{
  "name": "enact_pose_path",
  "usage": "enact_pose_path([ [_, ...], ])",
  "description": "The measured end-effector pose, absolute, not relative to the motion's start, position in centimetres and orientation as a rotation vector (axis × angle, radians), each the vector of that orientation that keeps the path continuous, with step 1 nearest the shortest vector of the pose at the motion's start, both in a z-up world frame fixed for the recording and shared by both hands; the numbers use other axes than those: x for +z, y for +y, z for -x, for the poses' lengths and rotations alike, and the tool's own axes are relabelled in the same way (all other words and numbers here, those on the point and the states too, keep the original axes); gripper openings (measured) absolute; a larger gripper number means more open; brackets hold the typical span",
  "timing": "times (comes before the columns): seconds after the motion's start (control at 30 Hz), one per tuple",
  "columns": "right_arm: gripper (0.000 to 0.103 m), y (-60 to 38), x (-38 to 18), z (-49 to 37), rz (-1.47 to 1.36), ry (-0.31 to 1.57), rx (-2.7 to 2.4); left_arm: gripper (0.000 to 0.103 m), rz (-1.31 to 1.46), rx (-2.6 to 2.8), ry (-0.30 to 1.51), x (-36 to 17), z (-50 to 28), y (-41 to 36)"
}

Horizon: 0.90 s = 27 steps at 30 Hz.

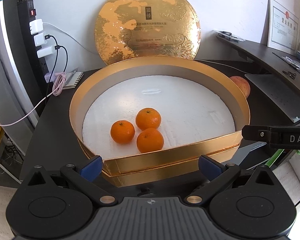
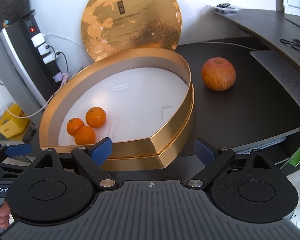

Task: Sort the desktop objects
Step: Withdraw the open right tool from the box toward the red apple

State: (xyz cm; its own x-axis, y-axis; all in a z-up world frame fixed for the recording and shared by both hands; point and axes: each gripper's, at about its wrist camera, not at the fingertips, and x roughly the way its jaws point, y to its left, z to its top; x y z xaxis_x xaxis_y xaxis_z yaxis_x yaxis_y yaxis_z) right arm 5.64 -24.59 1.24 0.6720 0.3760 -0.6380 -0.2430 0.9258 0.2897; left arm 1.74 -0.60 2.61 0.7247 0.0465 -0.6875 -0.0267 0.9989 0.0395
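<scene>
Right now both my grippers hover at the near edge of the gold box [image 1: 190, 152], and neither holds anything. My left gripper [image 1: 150, 165] has its jaws wide apart, the blue pads straddling the box's front wall without touching it. My right gripper [image 2: 153, 150] stands just as wide, empty, at the box's front corner.

Three tangerines [image 1: 148, 129] already sit bunched together on the white foam inside. The apple [image 2: 218, 74] is still out on the dark desk [image 2: 250, 116], to the right of the box and well clear of it.

I judge the apple firm, fairly heavy and smooth-skinned, so it could slip or bruise. I would take it across its widest middle, pads on opposite sides, stem up, and squeeze only gently.
</scene>
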Motion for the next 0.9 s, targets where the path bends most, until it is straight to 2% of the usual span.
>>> enact_pose_path([
  [0.9, 0.092, -29.6, -0.4, -9.7, -0.331, 0.706, 0.183, 0.103, -0.044, -0.036, 0.750, 2.5, -5.0, -1.9],
])
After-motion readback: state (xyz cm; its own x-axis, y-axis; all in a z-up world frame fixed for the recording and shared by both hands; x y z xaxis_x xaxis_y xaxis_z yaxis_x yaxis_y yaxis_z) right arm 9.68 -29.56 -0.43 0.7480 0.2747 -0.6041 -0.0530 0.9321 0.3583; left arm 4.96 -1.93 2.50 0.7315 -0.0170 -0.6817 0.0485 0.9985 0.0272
